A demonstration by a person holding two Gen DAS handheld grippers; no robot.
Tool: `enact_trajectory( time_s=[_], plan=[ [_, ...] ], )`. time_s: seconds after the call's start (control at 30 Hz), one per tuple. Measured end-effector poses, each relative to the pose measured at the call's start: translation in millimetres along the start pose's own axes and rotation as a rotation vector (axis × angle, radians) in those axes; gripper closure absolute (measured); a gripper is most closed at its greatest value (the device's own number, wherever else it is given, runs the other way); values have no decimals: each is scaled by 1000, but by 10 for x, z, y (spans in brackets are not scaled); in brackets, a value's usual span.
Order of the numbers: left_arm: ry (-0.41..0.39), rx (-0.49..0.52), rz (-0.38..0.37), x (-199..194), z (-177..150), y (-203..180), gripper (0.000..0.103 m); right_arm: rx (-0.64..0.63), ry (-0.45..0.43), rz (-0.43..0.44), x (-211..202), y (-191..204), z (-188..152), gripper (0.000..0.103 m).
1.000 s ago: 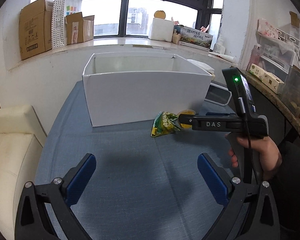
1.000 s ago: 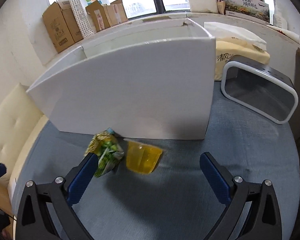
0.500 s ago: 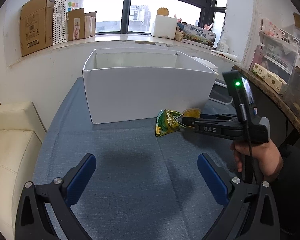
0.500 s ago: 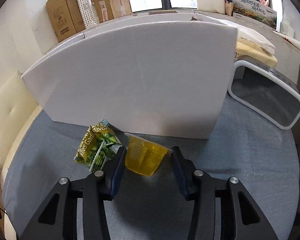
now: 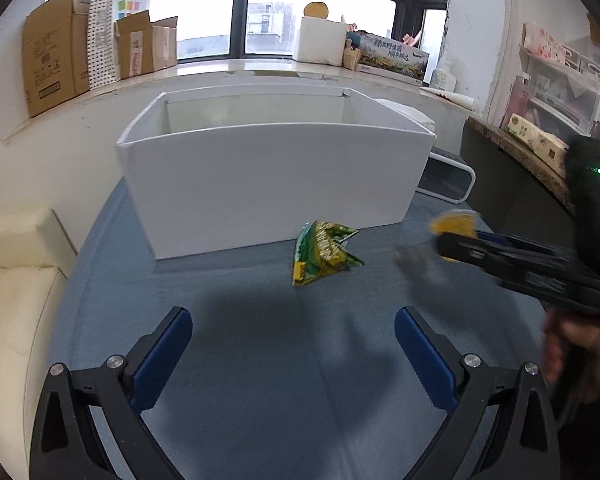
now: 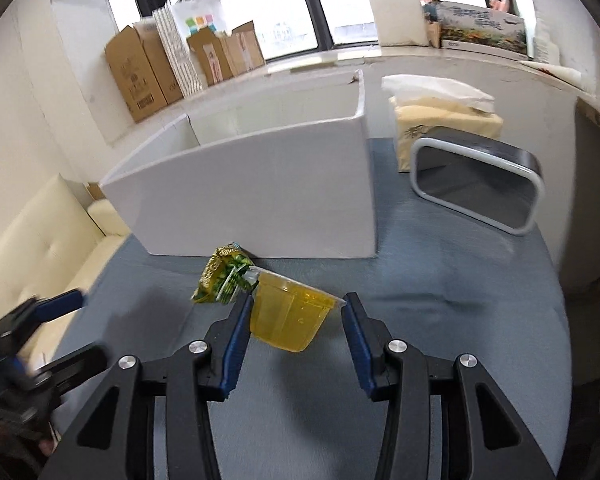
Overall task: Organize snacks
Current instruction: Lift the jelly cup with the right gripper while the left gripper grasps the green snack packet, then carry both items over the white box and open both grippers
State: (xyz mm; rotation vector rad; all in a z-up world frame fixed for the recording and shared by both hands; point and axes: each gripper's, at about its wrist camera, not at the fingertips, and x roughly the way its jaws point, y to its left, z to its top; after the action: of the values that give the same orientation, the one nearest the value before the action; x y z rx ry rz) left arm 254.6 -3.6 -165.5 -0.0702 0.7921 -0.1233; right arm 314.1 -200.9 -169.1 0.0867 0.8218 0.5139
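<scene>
My right gripper [image 6: 297, 312] is shut on a yellow jelly cup [image 6: 290, 318] and holds it above the blue cloth; it also shows, blurred, in the left wrist view [image 5: 454, 224]. A green and yellow snack packet [image 5: 324, 252] lies on the cloth just before the white open box [image 5: 276, 176], and shows in the right wrist view [image 6: 222, 280]. My left gripper [image 5: 294, 344] is open and empty, nearer than the packet. The box interior is mostly hidden.
A silver-framed black device [image 6: 476, 186] and a tissue pack [image 6: 444, 120] stand right of the box. A cream sofa [image 5: 12, 280] lies left of the table. Cardboard boxes [image 5: 56, 60] line the window sill. A dark counter [image 5: 516, 184] stands at the right.
The right gripper closed on the jelly cup, lifted it off the cloth and drew back to the right. The packet stayed put. The left gripper barely moved.
</scene>
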Motion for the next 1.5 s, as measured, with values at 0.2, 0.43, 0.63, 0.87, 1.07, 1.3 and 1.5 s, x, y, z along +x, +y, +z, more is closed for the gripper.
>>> enact_trajectory(
  time_s=[0.2, 0.43, 0.63, 0.87, 1.07, 1.3, 1.5],
  plan=[
    [65, -34, 9, 470, 168, -90, 0, 34, -39, 7, -381, -152, -164, 54],
    [120, -51, 13, 974, 353, -149, 6, 56, -56, 4, -607, -291, -296, 54],
    [98, 26, 42, 994, 296, -217, 52, 58, -58, 20, -629, -281, -369, 54],
    [50, 20, -21, 642, 231, -142, 56, 45, -64, 46, -638, -178, -365, 54],
    [-80, 16, -51, 9, 383, -11, 59, 26, -88, 70, -635, -59, -203, 54],
    [-208, -5, -47, -438, 868, 366, 59, -25, -139, 108, -516, 245, 287, 54],
    [-245, -7, -24, -309, 1338, 646, 59, -74, -170, 121, -247, 494, 954, 54]
  ],
)
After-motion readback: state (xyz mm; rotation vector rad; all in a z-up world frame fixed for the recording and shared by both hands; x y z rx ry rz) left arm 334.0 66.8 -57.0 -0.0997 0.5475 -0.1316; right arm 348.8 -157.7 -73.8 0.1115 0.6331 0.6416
